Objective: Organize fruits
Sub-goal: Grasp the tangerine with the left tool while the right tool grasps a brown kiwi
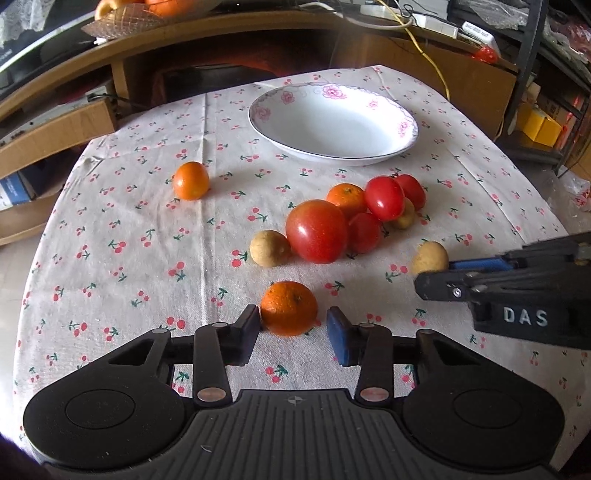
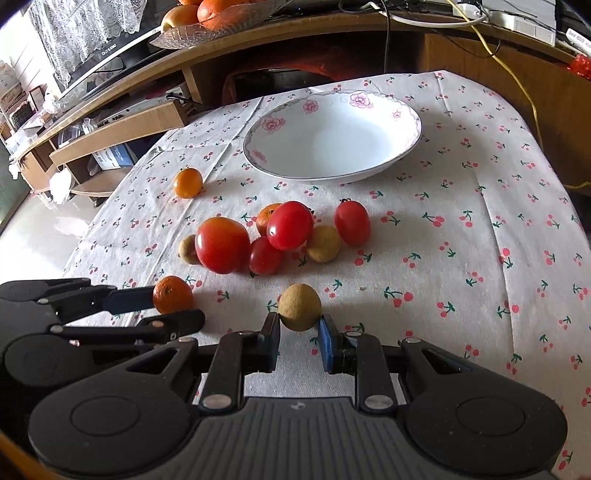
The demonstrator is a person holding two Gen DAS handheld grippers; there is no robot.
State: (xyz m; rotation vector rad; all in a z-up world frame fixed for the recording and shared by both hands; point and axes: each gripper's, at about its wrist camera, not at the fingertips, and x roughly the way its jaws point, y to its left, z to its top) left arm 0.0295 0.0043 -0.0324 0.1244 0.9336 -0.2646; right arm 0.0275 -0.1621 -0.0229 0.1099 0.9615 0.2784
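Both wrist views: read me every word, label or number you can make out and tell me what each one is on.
"DAS": raised white letters on the body of the right gripper, seen in the left wrist view.
White print on the dark screen edge at upper left: too blurred to read.
Print on the white box on the desk: too small to read.
The plate carries only pink flowers, no text.

On the cloth lie three oranges (image 1: 289, 308) (image 1: 191, 180) (image 1: 347, 198), four tomatoes (image 1: 317, 230) (image 1: 384, 197) (image 1: 412, 190) (image 1: 364, 232) (one big, three small) and three tan longans (image 1: 269, 248) (image 1: 430, 257) (image 1: 404, 218). There is one plate (image 1: 334, 123). Two grippers (image 1: 293, 334) (image 2: 298, 341) show.
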